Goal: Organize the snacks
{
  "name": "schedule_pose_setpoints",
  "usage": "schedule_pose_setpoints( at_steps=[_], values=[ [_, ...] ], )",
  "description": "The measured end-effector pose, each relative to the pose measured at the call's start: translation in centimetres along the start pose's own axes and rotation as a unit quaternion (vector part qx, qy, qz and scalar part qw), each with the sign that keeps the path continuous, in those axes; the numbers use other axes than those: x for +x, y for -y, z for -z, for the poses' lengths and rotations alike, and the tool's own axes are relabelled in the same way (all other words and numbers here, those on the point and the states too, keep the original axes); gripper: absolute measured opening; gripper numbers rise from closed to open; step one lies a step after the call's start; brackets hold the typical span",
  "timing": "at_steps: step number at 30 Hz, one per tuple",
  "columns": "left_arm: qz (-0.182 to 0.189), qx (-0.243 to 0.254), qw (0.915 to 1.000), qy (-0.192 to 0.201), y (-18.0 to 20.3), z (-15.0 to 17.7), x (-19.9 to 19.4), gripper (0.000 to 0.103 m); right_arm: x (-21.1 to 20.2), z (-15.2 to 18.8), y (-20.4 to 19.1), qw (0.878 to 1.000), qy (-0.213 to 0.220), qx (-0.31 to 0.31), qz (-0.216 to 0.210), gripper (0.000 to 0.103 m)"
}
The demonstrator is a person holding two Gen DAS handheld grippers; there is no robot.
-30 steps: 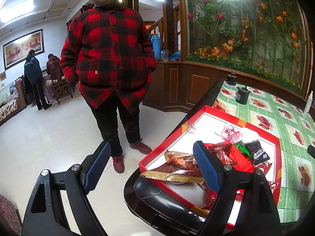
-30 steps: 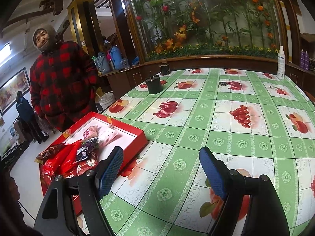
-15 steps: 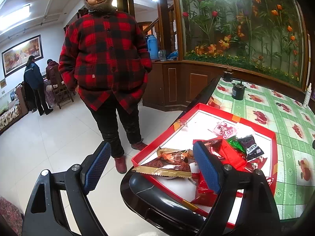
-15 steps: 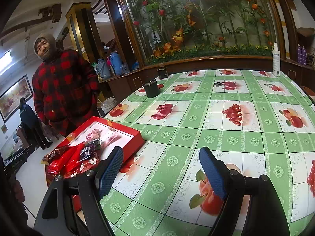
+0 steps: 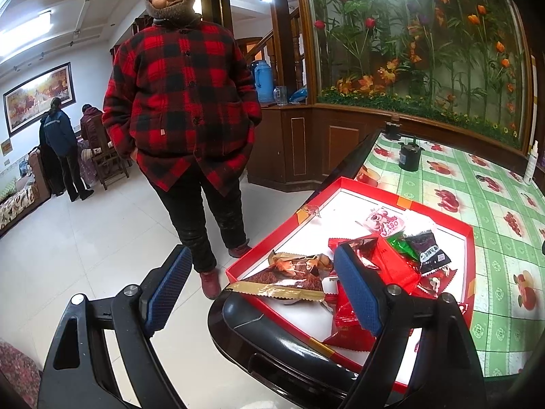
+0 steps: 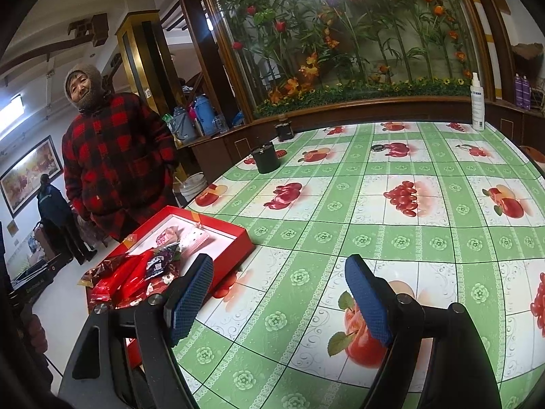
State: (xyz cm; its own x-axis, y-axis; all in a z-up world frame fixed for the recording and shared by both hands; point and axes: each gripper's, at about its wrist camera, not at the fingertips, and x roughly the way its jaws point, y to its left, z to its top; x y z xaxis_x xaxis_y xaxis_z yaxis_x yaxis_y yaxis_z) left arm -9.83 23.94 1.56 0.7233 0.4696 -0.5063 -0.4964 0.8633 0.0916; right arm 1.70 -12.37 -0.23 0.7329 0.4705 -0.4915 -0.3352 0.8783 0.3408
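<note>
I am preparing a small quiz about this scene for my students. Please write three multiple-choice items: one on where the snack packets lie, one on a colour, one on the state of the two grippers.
1. Where do the snack packets lie?
A. inside the red box
B. scattered on the tablecloth
C. on the floor

2. What colour is the rim of the box?
A. blue
B. red
C. yellow

3. How are the left gripper and the right gripper?
A. both shut on a packet
B. only the left holds a packet
C. both open, holding nothing

Answers:
1 A, the packets are piled on the white floor of the box, at the table's edge.
2 B, its walls are red all around.
3 C, in each wrist view the blue pads stand wide apart with nothing between them.
</note>
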Motion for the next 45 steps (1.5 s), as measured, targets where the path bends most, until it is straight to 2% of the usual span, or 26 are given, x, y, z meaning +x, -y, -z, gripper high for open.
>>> schedule_pose_setpoints(
  at_steps=[20, 45],
  values=[
    [0.005, 0.002, 1.0, 0.005, 0.2, 0.3, -1.2, 0.086, -0.6, 0.7, -5.0, 0.998, -0.004, -0.042, -0.051, 0.081],
    [0.029, 0.022, 0.9993, 0.007, 1.1, -0.8, -1.0, 0.086, 0.8, 1.6, -7.9, 0.995, -0.025, -0.059, -0.074, 0.081]
  ],
)
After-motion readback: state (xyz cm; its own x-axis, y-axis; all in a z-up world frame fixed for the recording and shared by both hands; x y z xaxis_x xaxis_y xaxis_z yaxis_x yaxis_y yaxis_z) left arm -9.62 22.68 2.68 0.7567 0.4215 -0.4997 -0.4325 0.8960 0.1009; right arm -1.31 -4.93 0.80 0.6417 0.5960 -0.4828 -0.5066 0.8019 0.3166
